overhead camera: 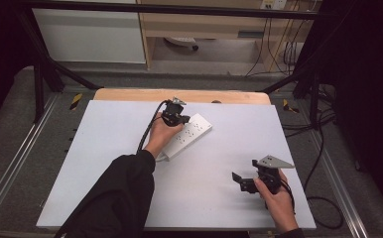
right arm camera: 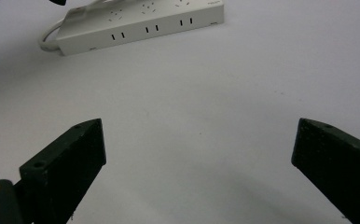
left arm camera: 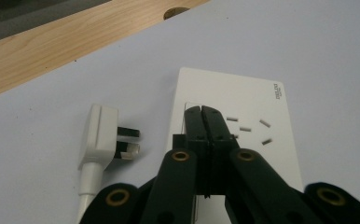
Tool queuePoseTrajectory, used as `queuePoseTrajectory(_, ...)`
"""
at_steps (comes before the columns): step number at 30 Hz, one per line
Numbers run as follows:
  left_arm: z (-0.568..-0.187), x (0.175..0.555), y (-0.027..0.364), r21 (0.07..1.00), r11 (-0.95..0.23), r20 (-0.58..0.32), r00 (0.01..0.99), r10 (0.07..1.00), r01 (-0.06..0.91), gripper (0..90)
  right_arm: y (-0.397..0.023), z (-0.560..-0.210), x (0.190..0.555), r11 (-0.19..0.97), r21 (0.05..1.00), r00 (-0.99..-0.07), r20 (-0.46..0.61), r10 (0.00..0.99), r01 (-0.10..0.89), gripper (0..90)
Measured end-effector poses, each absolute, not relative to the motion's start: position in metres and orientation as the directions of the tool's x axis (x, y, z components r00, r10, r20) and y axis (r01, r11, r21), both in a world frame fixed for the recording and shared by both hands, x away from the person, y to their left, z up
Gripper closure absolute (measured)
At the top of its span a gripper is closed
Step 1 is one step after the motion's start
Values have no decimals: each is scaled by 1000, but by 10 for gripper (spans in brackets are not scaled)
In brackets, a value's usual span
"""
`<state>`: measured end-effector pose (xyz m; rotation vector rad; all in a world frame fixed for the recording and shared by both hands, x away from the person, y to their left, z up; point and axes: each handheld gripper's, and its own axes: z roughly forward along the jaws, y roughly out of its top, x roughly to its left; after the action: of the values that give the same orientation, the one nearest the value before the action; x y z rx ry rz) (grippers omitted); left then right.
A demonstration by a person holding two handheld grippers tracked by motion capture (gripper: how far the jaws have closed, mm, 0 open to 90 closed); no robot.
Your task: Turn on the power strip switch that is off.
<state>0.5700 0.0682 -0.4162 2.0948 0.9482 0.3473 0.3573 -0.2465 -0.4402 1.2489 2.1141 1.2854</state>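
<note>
A white power strip (overhead camera: 192,133) lies at an angle in the middle of the white table top (overhead camera: 105,163). My left gripper (overhead camera: 182,119) is over its far end, held by a hand in a black sleeve. Its jaws are shut tight with nothing between them, and the tips (left arm camera: 201,112) sit just over the strip's face (left arm camera: 252,102) beside a socket. A white three-pin plug (left arm camera: 101,135) lies on the table left of the strip, prongs toward it. My right gripper (overhead camera: 242,181) rests near the front right, open wide and empty (right arm camera: 197,135). The strip (right arm camera: 141,21) lies far ahead of it.
A wooden strip (overhead camera: 179,95) with a round hole (left arm camera: 176,11) runs along the table's far edge. The power strip's cord (overhead camera: 160,157) leaves its near end under the left wrist. Black frame posts and cables stand at the sides.
</note>
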Motion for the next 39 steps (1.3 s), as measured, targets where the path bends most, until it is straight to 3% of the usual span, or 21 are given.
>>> queuePoseTrajectory(39,-427,578,58,756,-423,-30,673,739,499,900,-248,-440,357,187,846,-538,134,832,500,32)
